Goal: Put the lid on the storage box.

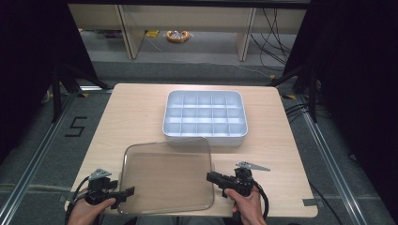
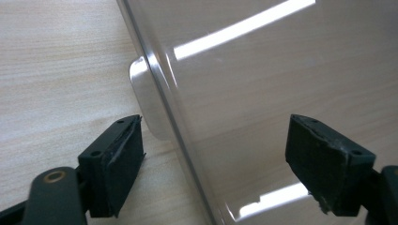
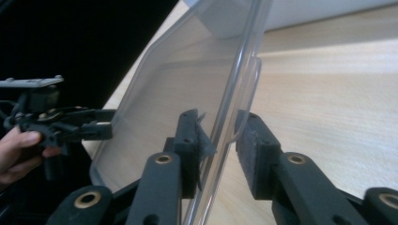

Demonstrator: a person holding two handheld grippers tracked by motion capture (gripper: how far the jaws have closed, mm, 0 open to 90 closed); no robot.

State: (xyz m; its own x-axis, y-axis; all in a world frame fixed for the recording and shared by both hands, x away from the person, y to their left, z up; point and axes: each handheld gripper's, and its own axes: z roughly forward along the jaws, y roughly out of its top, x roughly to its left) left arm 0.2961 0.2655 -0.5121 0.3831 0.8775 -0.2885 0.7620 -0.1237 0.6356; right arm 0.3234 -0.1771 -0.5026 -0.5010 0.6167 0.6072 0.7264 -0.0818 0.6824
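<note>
Pale wood-grain laminate covers the table (image 1: 136, 112), which stands on grey floor between dark curtains.

Nearest the person, a clear plastic lid (image 1: 166, 176) is held at the table's front edge, tilted, its left side lower. It is a thin, smoke-tinted rectangular sheet with rounded corners, a raised rim and a small tab on each short side.

The left gripper (image 1: 123, 193) sits at the lid's near-left corner. In the left gripper view its jaws stand wide apart, one on either side of the rim, with neither pad touching the plastic. The right gripper (image 1: 212, 177) is at the lid's right edge. In the right gripper view its jaws straddle the rim by the tab, nearly closed; whether both pads press the plastic cannot be told.

Handling judgement: the lid looks light and somewhat flexible, with a glossy, slippery surface. Hold it by the rim or tabs on opposite sides; a one-sided grasp would probably let it swing or slip.

Beyond the lid, near the table's centre, sits a light grey plastic organiser tray (image 1: 205, 135) with a grid of small compartments, apparently empty. The lid's far edge overlaps its near wall in the high view.

Farther back stand wooden furniture legs, cables and an orange ring-shaped object (image 1: 177, 35) on the floor.
</note>
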